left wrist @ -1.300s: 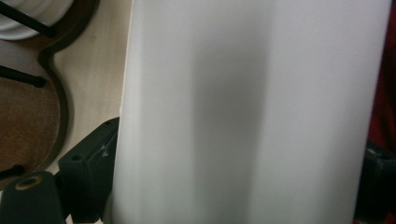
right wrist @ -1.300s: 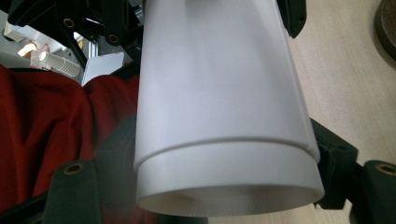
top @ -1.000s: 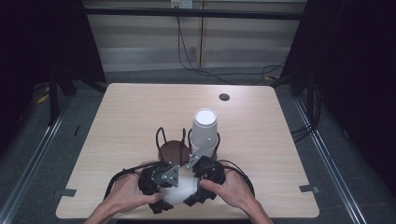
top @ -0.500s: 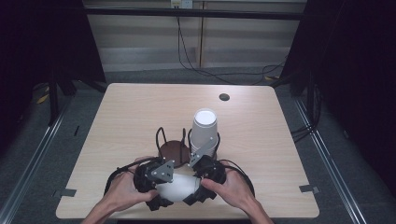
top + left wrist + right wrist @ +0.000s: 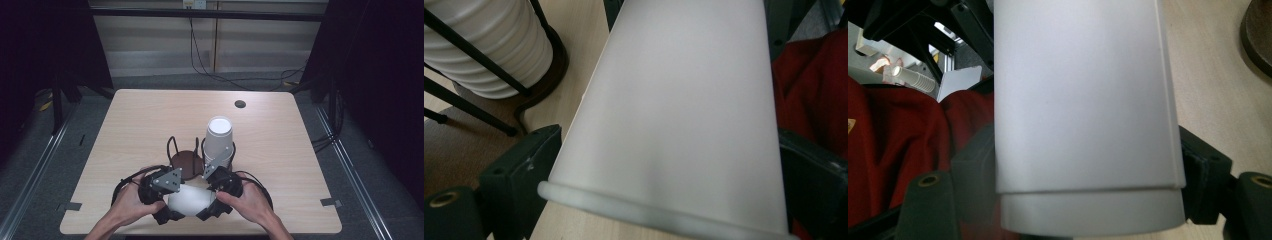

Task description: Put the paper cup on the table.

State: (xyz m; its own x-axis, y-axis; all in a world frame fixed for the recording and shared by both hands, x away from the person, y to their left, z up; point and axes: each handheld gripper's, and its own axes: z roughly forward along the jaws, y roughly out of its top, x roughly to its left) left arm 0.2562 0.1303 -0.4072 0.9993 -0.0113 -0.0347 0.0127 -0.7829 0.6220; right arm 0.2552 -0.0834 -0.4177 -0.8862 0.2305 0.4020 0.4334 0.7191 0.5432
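A white cup (image 5: 192,200) lies on its side just above the table's front edge, held between my two grippers. My left gripper (image 5: 175,202) has the rim end: the rolled lip (image 5: 649,212) sits between its fingers (image 5: 519,170), which touch the cup's sides. Its jaws have just been opening, with the cup still between them. My right gripper (image 5: 212,200) is shut on the base end (image 5: 1088,210), one black pad (image 5: 1203,165) on each side.
Behind the grippers stands a black wire holder with a brown base (image 5: 182,160), and a tall stack of white cups (image 5: 220,137) fills its right ring. A small dark disc (image 5: 240,104) lies far back on the wooden table (image 5: 140,125).
My left gripper has edged slightly to the left along the cup. The right hand and the cup stack have kept still.
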